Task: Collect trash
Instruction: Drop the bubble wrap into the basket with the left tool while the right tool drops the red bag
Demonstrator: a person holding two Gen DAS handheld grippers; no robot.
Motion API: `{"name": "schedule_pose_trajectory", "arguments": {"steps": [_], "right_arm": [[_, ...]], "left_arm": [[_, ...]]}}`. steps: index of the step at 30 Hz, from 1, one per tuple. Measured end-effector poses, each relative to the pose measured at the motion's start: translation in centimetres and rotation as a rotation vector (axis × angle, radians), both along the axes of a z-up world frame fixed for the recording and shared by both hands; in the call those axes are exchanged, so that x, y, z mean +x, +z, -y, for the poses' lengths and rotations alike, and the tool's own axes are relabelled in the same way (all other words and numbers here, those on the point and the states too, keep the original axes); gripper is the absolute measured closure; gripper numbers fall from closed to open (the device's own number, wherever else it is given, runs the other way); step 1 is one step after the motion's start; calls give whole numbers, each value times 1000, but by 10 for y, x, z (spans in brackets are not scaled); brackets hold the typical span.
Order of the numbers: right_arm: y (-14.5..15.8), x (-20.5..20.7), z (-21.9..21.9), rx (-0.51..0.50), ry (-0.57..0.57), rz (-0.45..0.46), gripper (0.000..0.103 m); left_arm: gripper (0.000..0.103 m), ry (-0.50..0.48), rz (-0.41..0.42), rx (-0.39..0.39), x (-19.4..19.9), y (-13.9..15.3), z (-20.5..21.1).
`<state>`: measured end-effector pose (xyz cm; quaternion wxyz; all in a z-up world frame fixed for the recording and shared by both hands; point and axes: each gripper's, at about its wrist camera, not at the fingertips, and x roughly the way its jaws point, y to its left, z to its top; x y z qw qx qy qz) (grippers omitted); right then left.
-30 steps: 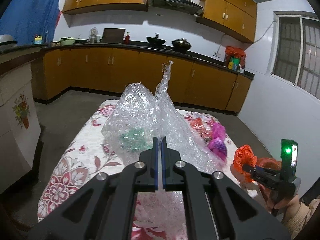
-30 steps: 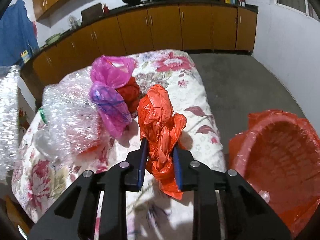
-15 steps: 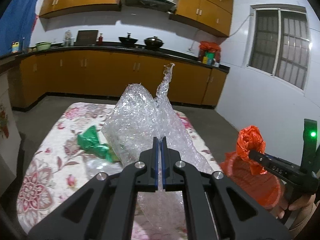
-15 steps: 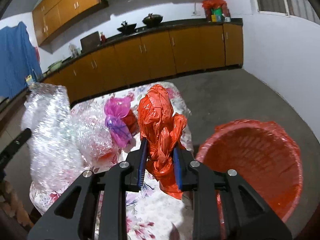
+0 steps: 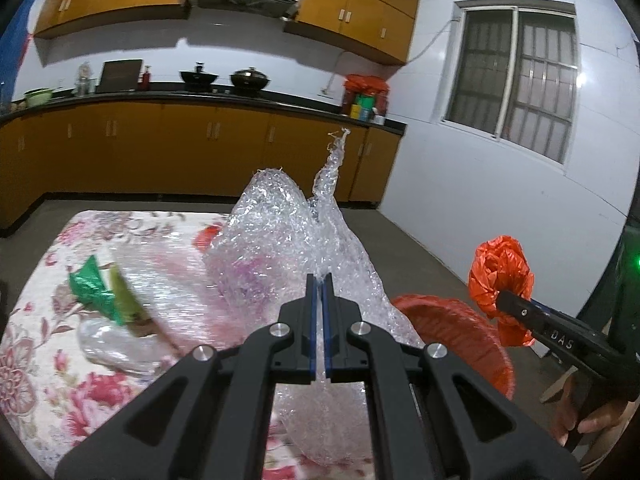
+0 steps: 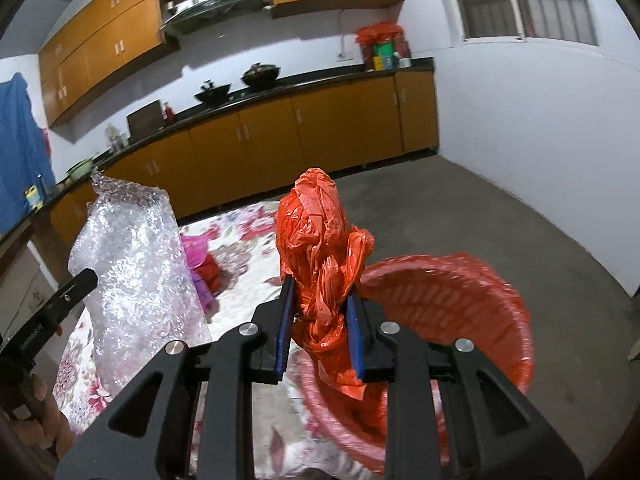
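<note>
Swung over the red basket (image 6: 460, 300), right tongs (image 6: 320, 312) pinch the orange bag (image 6: 320, 240).

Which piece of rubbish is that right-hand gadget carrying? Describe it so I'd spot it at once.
Start at the flowered table in front of the orange cabinets, then look to the red basket beside it. Above the basket's near rim, the right tongs pinch a crumpled orange-red plastic bag. Unlike the clear bubble wrap in the left tongs, it is opaque and bright orange-red.
</note>
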<state>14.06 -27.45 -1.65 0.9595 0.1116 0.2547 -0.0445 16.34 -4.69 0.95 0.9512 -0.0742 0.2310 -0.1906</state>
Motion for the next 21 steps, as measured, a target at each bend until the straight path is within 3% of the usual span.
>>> {"name": "schedule_pose_trajectory", "arguments": {"steps": [21], "right_arm": [[-12,-16,66,40,-163,2,78]], "left_arm": [[101,-195,-25,-12,17,-17,103]]}}
